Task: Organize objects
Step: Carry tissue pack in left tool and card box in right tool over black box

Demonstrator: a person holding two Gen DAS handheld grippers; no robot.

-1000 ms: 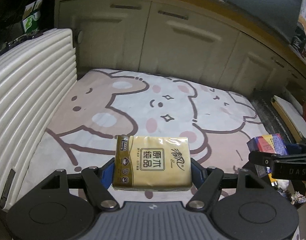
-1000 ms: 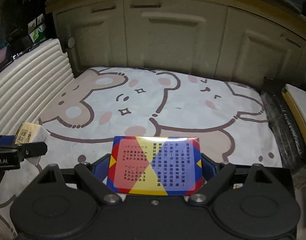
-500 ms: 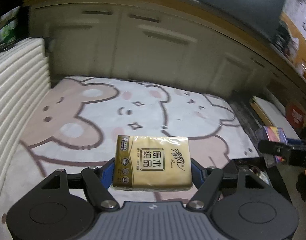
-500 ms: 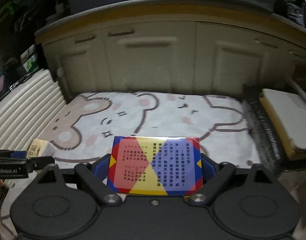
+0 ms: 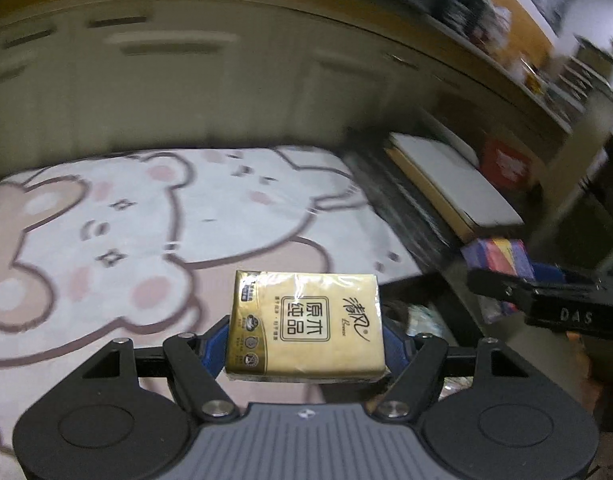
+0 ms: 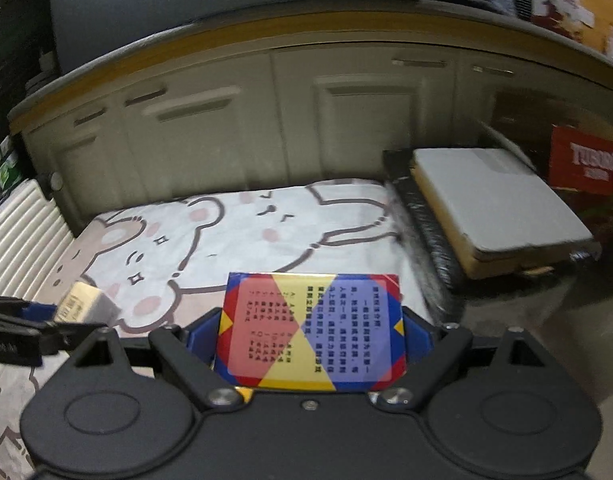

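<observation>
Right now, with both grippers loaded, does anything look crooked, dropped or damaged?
Nothing stands out. The gold tissue pack sits square between the left gripper's fingers, and the red, yellow and blue box sits square in the right gripper. The bear-print sheet looks flat, though the frames are motion-blurred.

Left tongs (image 5: 305,338) and right tongs (image 6: 310,338) both clamped, angled downward.

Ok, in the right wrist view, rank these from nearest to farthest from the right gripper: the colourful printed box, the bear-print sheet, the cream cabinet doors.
1. Colourful printed box: clamped between the right gripper fingers.
2. Bear-print sheet: spread below and ahead of it.
3. Cream cabinet doors: upright behind the sheet's far edge.
</observation>
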